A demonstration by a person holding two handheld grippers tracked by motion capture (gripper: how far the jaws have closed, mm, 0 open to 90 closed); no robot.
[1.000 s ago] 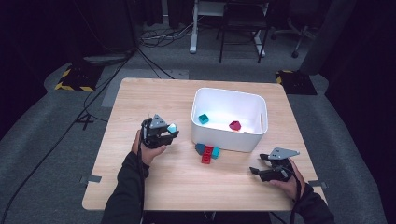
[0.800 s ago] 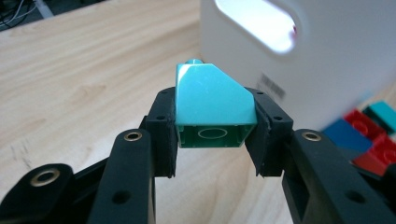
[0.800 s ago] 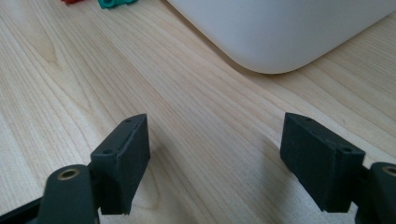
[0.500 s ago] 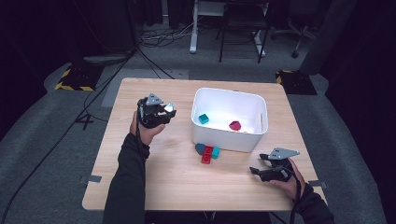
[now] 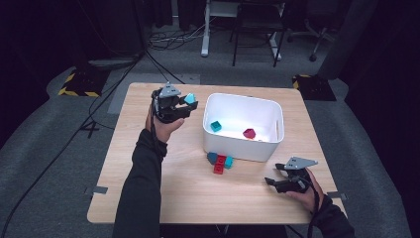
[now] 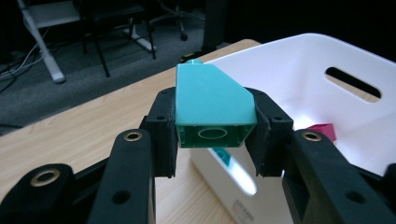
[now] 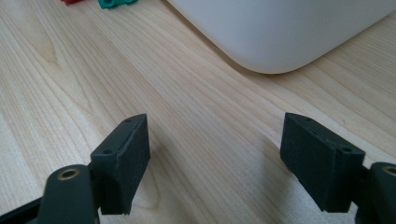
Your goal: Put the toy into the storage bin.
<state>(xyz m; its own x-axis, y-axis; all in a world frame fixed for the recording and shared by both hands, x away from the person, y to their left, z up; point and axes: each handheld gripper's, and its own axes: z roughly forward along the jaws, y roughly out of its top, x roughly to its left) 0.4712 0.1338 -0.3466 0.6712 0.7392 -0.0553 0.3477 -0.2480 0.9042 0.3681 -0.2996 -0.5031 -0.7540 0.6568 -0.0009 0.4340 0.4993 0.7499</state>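
My left gripper [image 5: 187, 103] is raised above the table just left of the white bin [image 5: 242, 106], shut on a teal sloped block [image 6: 212, 105] whose hollow underside faces the camera; the same teal block [image 5: 190, 98] shows between the jaws from above. Inside the bin lie a teal block [image 5: 216, 126] and a magenta block [image 5: 249, 133]. In front of the bin on the table sit a blue block [image 5: 212, 157], a teal block [image 5: 228, 160] and a red block [image 5: 219, 166]. My right gripper [image 5: 271, 181] rests low near the table's front right, open, with bare wood between its jaws [image 7: 215, 158].
The bin's rounded corner [image 7: 275, 42] rises close ahead of the right gripper. A slot handle [image 6: 352, 83] is cut in the bin's far wall. Bare wooden tabletop [image 5: 138, 163] stretches along the left and front. Chairs, desk legs and cables stand on the dark floor beyond.
My left gripper has risen with the teal sloped block and moved toward the far side, closer to the bin's left rim. The right gripper has stayed put.
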